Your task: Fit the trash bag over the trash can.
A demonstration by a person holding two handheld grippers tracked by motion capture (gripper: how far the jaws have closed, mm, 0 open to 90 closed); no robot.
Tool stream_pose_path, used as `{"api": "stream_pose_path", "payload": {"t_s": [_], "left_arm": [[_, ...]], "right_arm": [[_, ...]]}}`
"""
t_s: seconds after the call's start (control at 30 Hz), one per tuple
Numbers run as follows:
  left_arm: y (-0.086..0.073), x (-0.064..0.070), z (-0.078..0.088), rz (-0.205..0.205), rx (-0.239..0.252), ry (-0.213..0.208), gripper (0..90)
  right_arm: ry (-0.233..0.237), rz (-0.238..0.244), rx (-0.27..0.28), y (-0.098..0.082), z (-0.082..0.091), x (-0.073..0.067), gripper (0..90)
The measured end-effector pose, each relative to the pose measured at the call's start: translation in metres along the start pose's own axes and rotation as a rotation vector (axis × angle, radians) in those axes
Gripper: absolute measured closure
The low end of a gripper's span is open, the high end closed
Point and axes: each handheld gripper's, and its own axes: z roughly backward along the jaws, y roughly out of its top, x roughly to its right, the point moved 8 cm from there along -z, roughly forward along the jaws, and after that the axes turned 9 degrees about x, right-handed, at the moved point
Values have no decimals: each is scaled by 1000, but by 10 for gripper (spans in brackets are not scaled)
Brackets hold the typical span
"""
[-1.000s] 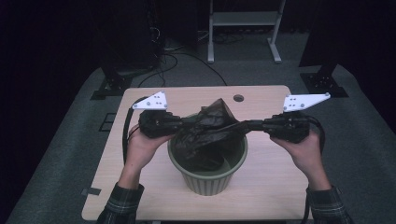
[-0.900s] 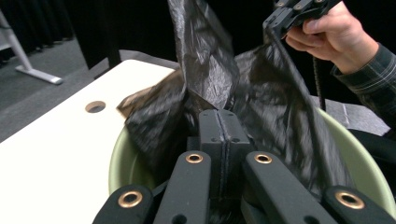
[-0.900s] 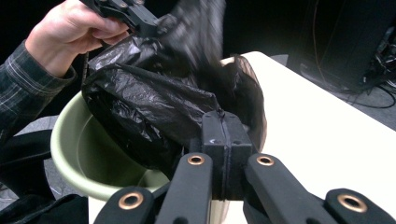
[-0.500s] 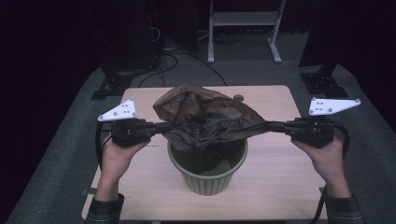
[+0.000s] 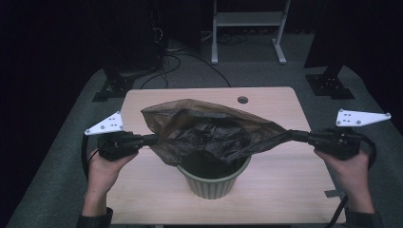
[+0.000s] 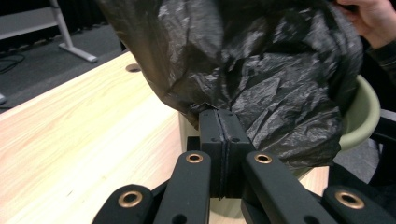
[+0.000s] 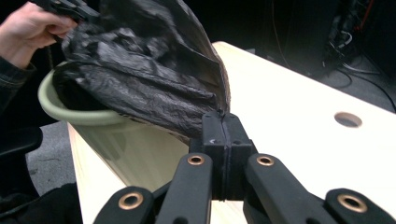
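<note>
Left gripper (image 5: 153, 139) and right gripper (image 5: 293, 135) are each clamped on opposite edges of the bag (image 5: 214, 133), stretched open above the bin (image 5: 211, 183) on the table (image 5: 285, 190). Recommended: keep tension even, centre the mouth, then lower both edges over the rim together.

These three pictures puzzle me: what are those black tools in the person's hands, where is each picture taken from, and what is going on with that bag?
A person holds a hand-held two-jaw clamp in each hand; no robot arm is involved. The wide picture comes from a camera above the table, looking down. The other two come from small cameras riding on each clamp, looking along its black jaws. On the wooden table stands a green bin. The left gripper and the right gripper are each shut on an edge of a black plastic bag, pulling it wide above the bin's mouth. In each gripper view the jaws meet with the bag's film pinched between them, and the other hand shows beyond the bag.
</note>
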Motion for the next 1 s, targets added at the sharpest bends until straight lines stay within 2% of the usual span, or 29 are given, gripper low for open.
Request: {"api": "stream_pose_path", "payload": {"t_s": [0.13,0.37,0.47,0.63,0.67,0.7,0.73,0.77,0.87,0.9,1.0], "left_arm": [[-11,-7,4,11,-34,38,898],[-25,-20,10,21,-72,102,899],[-27,-23,12,34,-77,109,899],[-27,-23,11,16,-75,124,896],[-26,-23,11,18,-67,122,840],[-25,-22,11,25,-60,109,780],[-23,-20,11,22,-56,103,753],[-19,-17,12,14,-44,100,679],[-12,-12,13,1,-32,92,639],[-4,-8,14,-16,-15,86,606],[5,-3,13,-28,-2,75,577]], "right_arm": [[-26,-33,-10,-14,8,9,897],[-56,-56,-28,-28,11,18,897],[-70,-58,-37,-31,12,21,898],[-81,-68,-43,-35,11,26,872],[-89,-62,-39,-35,11,26,821],[-102,-60,-33,-34,12,27,807],[-99,-65,-22,-32,13,28,772],[-101,-67,-2,-26,16,28,745],[-106,-57,14,-18,19,26,706],[-103,-48,30,-10,20,24,702],[-102,-36,50,-2,22,23,690]]}}
